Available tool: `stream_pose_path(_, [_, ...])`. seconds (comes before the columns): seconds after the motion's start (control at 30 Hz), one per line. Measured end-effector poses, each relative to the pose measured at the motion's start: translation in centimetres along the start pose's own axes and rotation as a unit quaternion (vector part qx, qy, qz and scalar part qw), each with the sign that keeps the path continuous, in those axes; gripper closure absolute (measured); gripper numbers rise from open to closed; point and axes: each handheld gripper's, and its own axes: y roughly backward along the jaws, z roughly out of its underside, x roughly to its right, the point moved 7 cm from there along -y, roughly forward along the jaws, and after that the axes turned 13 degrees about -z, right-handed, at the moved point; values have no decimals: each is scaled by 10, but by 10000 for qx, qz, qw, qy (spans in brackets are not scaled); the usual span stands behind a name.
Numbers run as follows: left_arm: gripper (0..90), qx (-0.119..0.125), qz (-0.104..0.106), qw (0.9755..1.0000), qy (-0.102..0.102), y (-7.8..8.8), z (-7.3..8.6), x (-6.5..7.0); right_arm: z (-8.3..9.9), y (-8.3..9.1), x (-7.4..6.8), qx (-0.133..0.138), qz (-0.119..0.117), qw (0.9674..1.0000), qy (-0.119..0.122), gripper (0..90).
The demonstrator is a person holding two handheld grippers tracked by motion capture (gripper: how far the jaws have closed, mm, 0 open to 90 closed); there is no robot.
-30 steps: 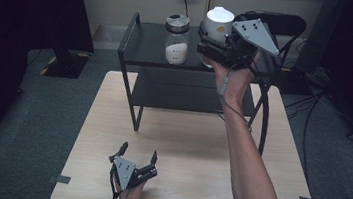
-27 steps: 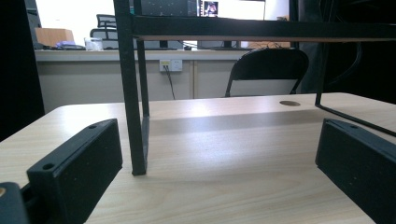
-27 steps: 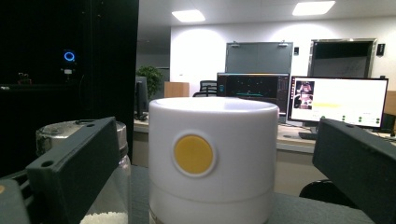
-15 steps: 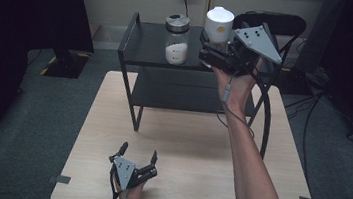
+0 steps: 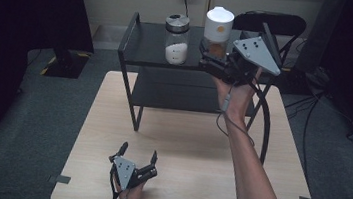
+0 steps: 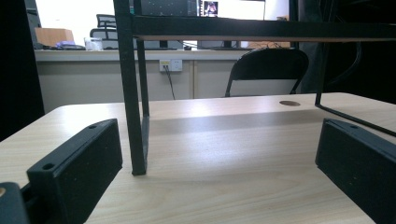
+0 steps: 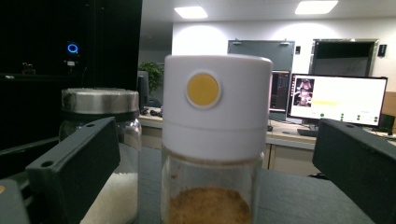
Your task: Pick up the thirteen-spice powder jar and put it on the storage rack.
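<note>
A glass jar with a white lid and brown powder inside stands on the top shelf of a black rack. My right gripper is open just in front of it, one jaw on each side of the white-lidded jar, apart from the glass. Beside it stands a metal-lidded jar of white grains. My left gripper rests open on the wooden table, facing the rack's front leg, nothing between its jaws.
The rack has a lower shelf and stands on the far half of the table. A black chair is behind it. Cables lie on the floor at the right. A dark curtain hangs at the left.
My right gripper has drawn back and down a little from the white-lidded jar, which stays on the shelf. The left gripper has not moved.
</note>
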Motion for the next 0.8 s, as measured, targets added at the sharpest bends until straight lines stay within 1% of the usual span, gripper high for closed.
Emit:
stream_pose_path(0.07, [2, -1, 0, 10000, -2, 0, 0, 0, 3, 3, 0, 10, -16, 10000, -39, 0])
stream_pose_path(0.13, [2, -1, 0, 10000, -1, 0, 0, 0, 6, 6, 0, 9, -5, 10000, -1, 0])
stream_pose_path(0.47, [2, -2, 0, 10000, -5, 0, 0, 0, 23, 22, -5, 51, -161, 9998, -39, 0])
stream_pose_path(0.63, [2, -1, 0, 10000, -4, 0, 0, 0, 30, 30, -9, 64, -206, 9998, 3, 0])
stream_pose_path(0.67, [1, -2, 0, 10000, -5, 0, 0, 0, 33, 34, -11, 77, -217, 9997, 15, 0])
stream_pose_path(0.8, [2, -1, -1, 10000, -4, 0, 0, 0, 41, 42, -12, 83, -228, 9997, 14, 0])
